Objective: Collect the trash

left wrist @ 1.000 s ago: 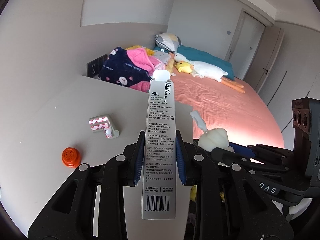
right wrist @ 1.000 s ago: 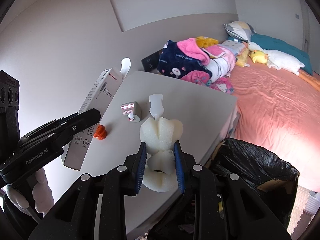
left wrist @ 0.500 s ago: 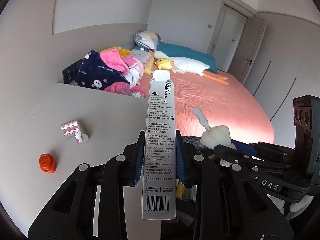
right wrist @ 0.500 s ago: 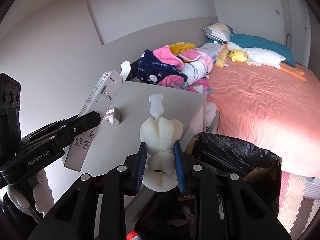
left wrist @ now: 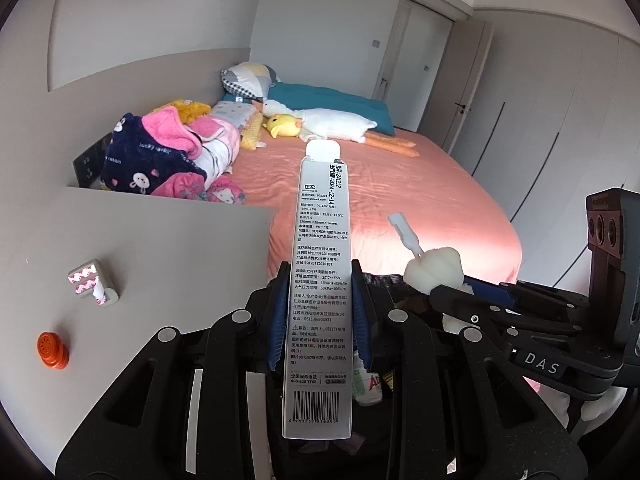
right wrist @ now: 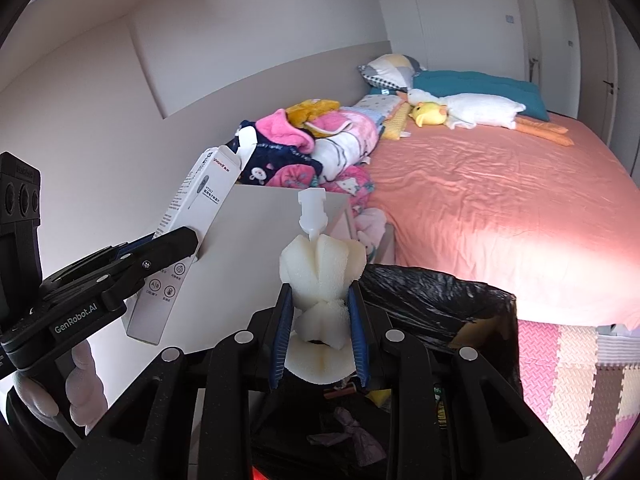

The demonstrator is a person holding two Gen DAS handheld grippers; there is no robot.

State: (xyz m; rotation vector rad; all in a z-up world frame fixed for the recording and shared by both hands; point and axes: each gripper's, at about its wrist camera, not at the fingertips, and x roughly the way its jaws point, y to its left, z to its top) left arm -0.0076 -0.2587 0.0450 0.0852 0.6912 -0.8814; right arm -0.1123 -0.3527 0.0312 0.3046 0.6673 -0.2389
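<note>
Left wrist view shows the left gripper [left wrist: 320,316] pinching a long white box [left wrist: 322,280] between its blue pads, the box standing upright with its barcode end toward the camera. To its right, the right gripper [left wrist: 460,300] carries a white foam piece [left wrist: 434,270] with a plastic stem. In the right wrist view that gripper [right wrist: 320,332] is pressed onto the foam [right wrist: 322,280] at its waist, and a bin lined with a black bag [right wrist: 436,300] sits directly below and ahead, beside the bed [right wrist: 500,208]. Bits of rubbish already lie inside the bag.

Both pieces appear lifted clear of the desk [left wrist: 160,248] and carried over the bin, so the step in hand looks like the drop. The next move calls for each gripper to be over the bag's mouth before letting go; the tall box may need tipping down so it does not catch the rim. An orange cap [left wrist: 52,350] and a pink-patterned bracket [left wrist: 94,284] lie on the desk, likely next for collection.
</note>
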